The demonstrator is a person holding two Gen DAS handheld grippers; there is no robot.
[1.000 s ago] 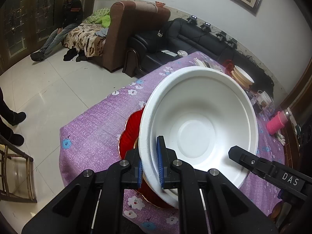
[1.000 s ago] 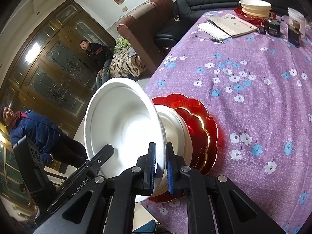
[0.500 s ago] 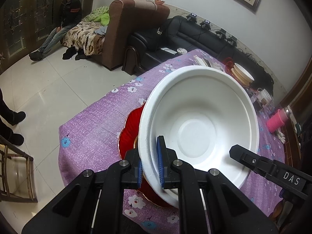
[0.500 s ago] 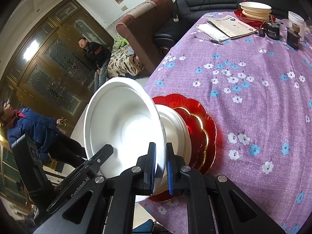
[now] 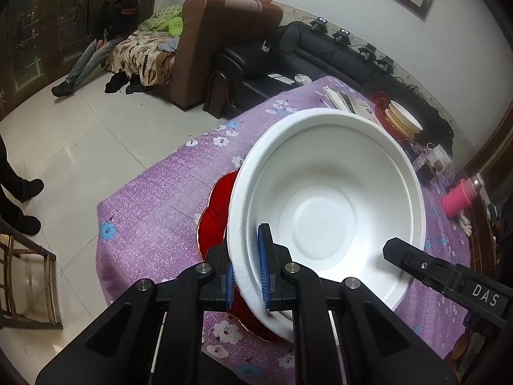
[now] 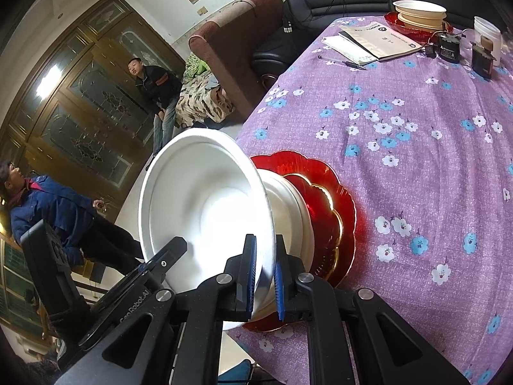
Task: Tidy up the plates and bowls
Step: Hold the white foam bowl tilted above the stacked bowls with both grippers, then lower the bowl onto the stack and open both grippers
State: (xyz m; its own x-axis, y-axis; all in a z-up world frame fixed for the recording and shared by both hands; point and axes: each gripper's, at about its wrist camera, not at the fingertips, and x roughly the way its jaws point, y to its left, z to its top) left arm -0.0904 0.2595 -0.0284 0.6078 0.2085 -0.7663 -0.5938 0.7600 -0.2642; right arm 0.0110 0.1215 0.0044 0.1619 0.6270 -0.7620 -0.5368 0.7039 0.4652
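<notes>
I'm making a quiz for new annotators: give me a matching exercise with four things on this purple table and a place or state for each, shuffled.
Things:
1. large white foam bowl
2. red scalloped glass plate
3. open paper booklet
4. pink knitted cup

Places or states:
A. lying flat at the table's far end, a pen beside it
B. at the bottom of the near stack
C. tilted, rim gripped by both the left claw and the right claw
D. at the table's right edge, as the left wrist camera sees it

Pairs: 1-C, 2-B, 3-A, 4-D
</notes>
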